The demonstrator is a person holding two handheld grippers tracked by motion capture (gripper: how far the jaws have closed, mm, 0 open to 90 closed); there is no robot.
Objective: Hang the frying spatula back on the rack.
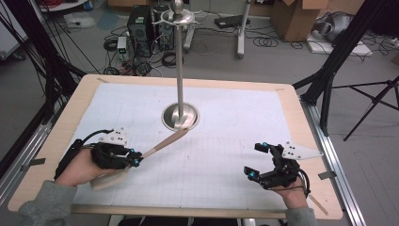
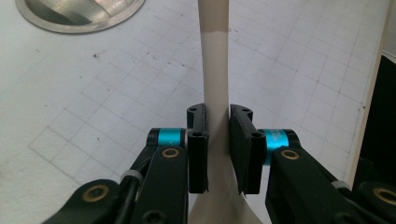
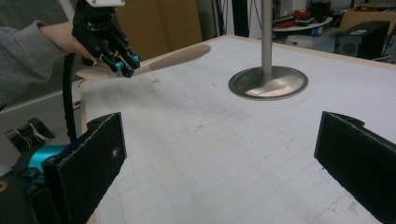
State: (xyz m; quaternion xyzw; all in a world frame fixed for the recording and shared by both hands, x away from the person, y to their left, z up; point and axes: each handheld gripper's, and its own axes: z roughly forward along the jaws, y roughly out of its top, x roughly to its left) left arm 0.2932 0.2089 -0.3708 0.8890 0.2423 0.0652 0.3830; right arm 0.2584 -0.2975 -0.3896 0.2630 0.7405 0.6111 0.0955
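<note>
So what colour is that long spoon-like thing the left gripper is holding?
Pale beige, wood-like, along the spatula; its handle end is a darker tan. The left gripper view shows it best.

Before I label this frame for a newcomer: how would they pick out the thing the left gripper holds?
Start at the metal stand in the middle of the white gridded mat. Left of its round base, the left gripper clamps a pale wooden spatula. It is the one slim beige utensil, its handle tip reaching toward the base.

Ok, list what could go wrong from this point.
1. The left tool pinches the narrow neck of the wooden spatula, so it may pivot or slip between the pads.
2. The spatula's far end sits close to the metal stand; a swing could knock it and rock the tall pole.
3. The right tool is open and idle, so it gives no support.
</note>
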